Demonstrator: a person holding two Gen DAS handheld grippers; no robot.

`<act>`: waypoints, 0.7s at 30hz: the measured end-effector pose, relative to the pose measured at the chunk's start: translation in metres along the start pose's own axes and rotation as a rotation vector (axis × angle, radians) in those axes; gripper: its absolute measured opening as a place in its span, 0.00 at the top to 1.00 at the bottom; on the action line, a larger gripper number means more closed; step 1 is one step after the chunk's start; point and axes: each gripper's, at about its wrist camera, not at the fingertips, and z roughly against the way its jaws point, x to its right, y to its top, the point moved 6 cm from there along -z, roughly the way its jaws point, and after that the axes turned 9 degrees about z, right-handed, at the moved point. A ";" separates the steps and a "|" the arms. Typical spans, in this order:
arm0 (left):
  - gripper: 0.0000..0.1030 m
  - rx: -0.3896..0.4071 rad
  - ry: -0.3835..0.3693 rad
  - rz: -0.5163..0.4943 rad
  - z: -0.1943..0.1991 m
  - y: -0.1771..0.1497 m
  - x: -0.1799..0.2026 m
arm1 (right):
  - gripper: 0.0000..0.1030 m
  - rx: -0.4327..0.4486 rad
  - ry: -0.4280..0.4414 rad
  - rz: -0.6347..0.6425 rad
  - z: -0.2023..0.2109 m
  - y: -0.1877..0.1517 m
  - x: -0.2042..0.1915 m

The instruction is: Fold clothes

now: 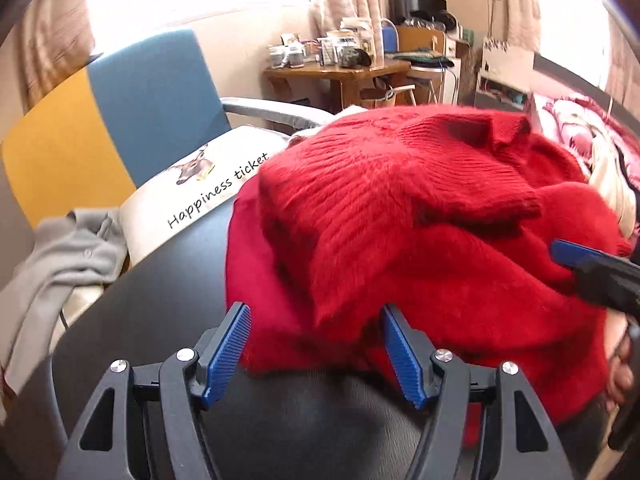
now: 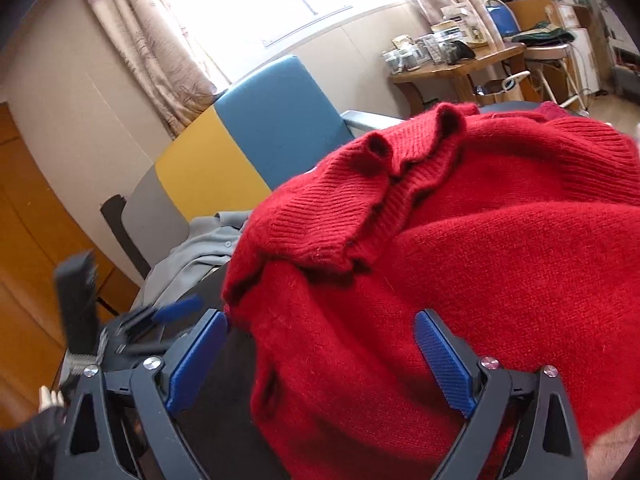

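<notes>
A red knit sweater (image 1: 420, 216) is seen heaped on a dark round table (image 1: 152, 308), filling the centre and right of both views, its ribbed hem bunched toward the upper middle. A blue and yellow chair (image 1: 120, 120) is placed at the upper left, with a grey garment (image 1: 60, 264) draped at the left edge. The left gripper (image 1: 316, 354) is held at the lower centre, its 2 blue pads spread wide around the sweater's near edge. The right gripper (image 2: 320, 364) is likewise held wide apart, with red fabric lying between its pads.
</notes>
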 end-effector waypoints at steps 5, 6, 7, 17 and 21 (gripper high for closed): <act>0.88 -0.057 -0.071 0.111 -0.026 0.019 -0.008 | 0.00 0.015 0.014 0.042 -0.003 -0.006 -0.002; 0.92 -0.065 -0.096 0.149 -0.026 0.020 -0.008 | 0.00 0.018 0.017 0.050 -0.003 -0.007 -0.002; 0.93 -0.071 -0.120 0.183 -0.026 0.022 -0.009 | 0.00 0.019 0.019 0.060 -0.003 -0.008 -0.003; 0.96 0.144 -0.497 0.434 0.116 0.016 -0.025 | 0.00 -0.010 0.050 -0.022 0.007 -0.011 -0.003; 0.96 0.124 -0.527 0.454 0.133 0.006 -0.028 | 0.00 -0.059 0.138 -0.122 -0.011 -0.025 -0.022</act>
